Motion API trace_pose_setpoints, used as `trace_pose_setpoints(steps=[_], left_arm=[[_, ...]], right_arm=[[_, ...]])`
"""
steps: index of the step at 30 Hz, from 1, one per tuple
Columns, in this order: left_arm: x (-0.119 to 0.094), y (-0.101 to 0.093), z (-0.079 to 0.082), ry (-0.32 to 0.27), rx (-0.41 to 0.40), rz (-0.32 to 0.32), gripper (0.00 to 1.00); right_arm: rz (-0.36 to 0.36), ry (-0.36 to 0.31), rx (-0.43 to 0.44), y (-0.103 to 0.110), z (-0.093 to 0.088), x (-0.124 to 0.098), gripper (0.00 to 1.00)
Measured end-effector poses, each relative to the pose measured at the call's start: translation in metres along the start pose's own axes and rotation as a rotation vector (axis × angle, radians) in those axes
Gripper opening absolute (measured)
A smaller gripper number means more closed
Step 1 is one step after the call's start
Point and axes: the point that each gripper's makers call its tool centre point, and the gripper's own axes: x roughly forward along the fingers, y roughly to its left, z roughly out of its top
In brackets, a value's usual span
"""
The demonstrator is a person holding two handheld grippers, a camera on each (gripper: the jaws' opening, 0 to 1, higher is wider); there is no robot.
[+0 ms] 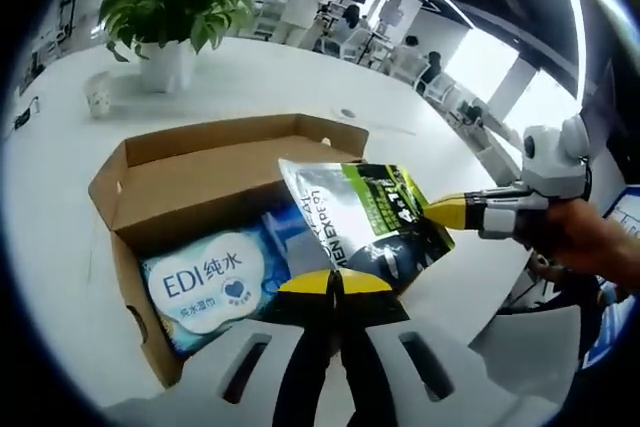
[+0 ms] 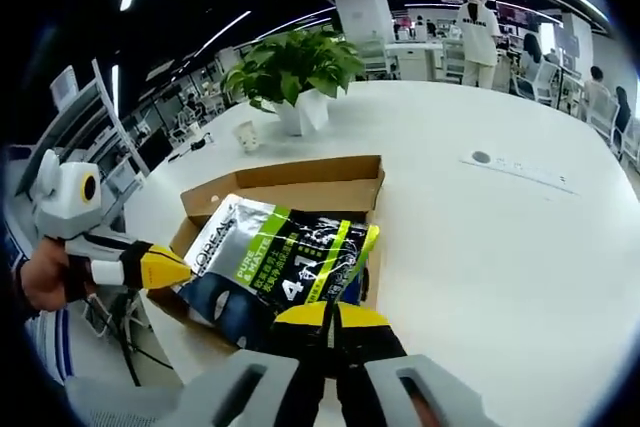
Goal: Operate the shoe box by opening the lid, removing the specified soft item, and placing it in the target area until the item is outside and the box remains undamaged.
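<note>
- One cardboard shoe box (image 1: 200,182) sits open on the white table (image 1: 240,82), its lid folded back.
- Two soft packs: a silver, green and black pouch (image 1: 365,215) held above the box, and a blue wipes pack (image 1: 210,282) lying inside it.
- Two grippers hold the pouch. The left gripper (image 1: 335,282) has its yellow tips pinched on one edge; the right gripper (image 2: 325,315) is clamped on the opposite edge.
- In the right gripper view the pouch (image 2: 275,267) hangs over the box (image 2: 300,187), with the other gripper (image 2: 150,267) at its far corner.
- One potted plant (image 1: 170,12) and one small cup (image 1: 98,97) stand beyond the box.
</note>
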Motion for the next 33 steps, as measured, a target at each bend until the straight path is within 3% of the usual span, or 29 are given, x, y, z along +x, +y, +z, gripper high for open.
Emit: trace_pose_setpoints(steps=[20,33], left_arm=[[0.048,-0.087,0.021,0.044,0.138,-0.11,0.0],[0.092,-0.128,0.014,0.124,0.22,-0.152,0.0]], right_arm=[[-0.106,-0.053,0.109,-0.084,-0.017,-0.054,0.0],[-0.152,-0.063,0.182,-0.135,-0.03,-0.069,0.0]])
